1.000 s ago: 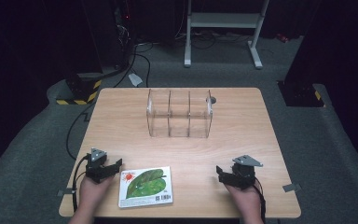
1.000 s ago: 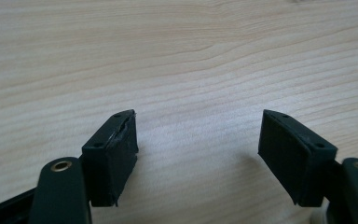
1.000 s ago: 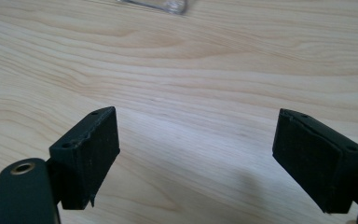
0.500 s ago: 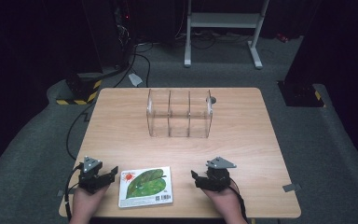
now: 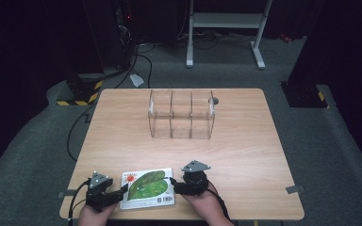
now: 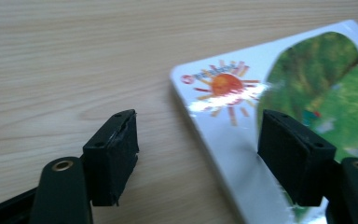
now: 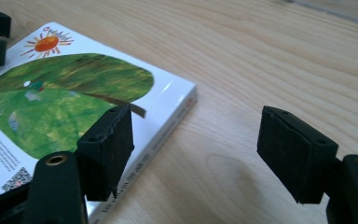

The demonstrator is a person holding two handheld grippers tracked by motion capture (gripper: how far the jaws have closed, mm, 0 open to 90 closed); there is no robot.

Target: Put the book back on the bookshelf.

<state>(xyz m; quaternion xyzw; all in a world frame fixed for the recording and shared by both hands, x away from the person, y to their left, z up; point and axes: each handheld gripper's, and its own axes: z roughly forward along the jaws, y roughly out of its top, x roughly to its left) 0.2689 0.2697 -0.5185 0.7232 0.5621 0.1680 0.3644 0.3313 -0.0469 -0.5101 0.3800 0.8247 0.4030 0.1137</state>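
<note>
A thin book (image 5: pixel 148 189) with a white cover, a green leaf and an orange sun lies flat near the table's front edge. My left gripper (image 5: pixel 120 192) is at its left edge, open. In the left gripper view (image 6: pixel 198 154), one jaw hangs over bare wood and the other over the book's (image 6: pixel 242 135) cover. My right gripper (image 5: pixel 173 185) sits at the book's right edge, open. Its jaws have just been closing. In the right gripper view (image 7: pixel 196 149), the book's (image 7: pixel 65 98) spine edge lies between and below the jaws, untouched by the pads.
A clear three-compartment box (image 5: pixel 181 114) stands at the back middle of the wooden table (image 5: pixel 245 141), with a small dark round object (image 5: pixel 214 100) by its far right corner. Cables and a white stand's legs lie on the floor beyond.
My right hand has slid left across the table to the book's right edge, its jaws narrowing. My left hand has drawn back toward the front edge, beside the book's left side.
</note>
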